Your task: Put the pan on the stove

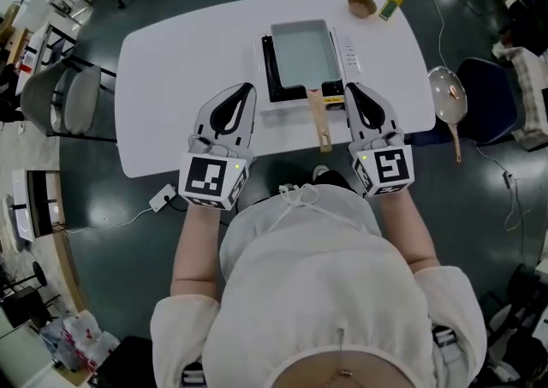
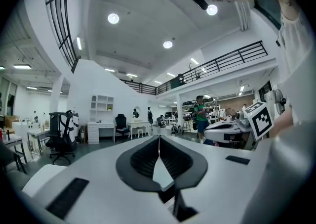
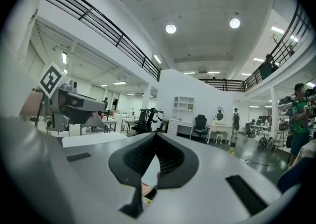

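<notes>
Right now both tongs are shut tight with nothing in them. The left tongs (image 1: pixel 242 97) and the right tongs (image 1: pixel 354 93) hang over the near edge of the table (image 1: pixel 171 78), one on each side of the handle (image 1: pixel 319 121). The pan (image 1: pixel 301 54) looks like it already sits on the stove (image 1: pixel 267 69), with its handle poking toward the person. The right tongs are just beside that handle. A bump there could spin the pan or drag it off the stove.
</notes>
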The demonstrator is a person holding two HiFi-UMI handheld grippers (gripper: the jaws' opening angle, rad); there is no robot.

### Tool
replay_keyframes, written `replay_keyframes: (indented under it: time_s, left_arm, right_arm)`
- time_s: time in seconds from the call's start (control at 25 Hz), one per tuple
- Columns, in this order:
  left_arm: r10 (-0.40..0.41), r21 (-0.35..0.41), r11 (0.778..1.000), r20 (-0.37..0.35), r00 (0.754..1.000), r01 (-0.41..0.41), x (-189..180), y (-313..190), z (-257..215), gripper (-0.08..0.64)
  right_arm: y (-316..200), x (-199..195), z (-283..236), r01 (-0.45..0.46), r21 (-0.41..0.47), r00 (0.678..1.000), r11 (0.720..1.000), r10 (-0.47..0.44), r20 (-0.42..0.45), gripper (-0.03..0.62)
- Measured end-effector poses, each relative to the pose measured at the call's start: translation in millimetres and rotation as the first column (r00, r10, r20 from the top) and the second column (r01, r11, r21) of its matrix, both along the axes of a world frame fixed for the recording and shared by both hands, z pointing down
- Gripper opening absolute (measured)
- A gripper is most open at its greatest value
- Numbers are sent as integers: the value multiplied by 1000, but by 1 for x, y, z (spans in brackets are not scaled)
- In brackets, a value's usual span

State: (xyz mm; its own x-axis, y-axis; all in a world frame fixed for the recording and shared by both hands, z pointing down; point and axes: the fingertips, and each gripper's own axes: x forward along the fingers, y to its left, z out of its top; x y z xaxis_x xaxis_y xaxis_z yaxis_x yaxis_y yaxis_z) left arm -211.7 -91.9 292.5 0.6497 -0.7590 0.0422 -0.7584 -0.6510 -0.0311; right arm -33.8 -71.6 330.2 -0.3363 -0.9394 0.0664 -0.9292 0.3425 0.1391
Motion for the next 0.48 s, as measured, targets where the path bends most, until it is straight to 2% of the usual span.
replay_keyframes:
  time_s: [0.48]
  left_arm:
    - [-41,-32,999,-16,999,40,-15,-9,3,23]
  right_arm:
    - [-2,-2,2,-1,-17,1000,1000,0,-13,2]
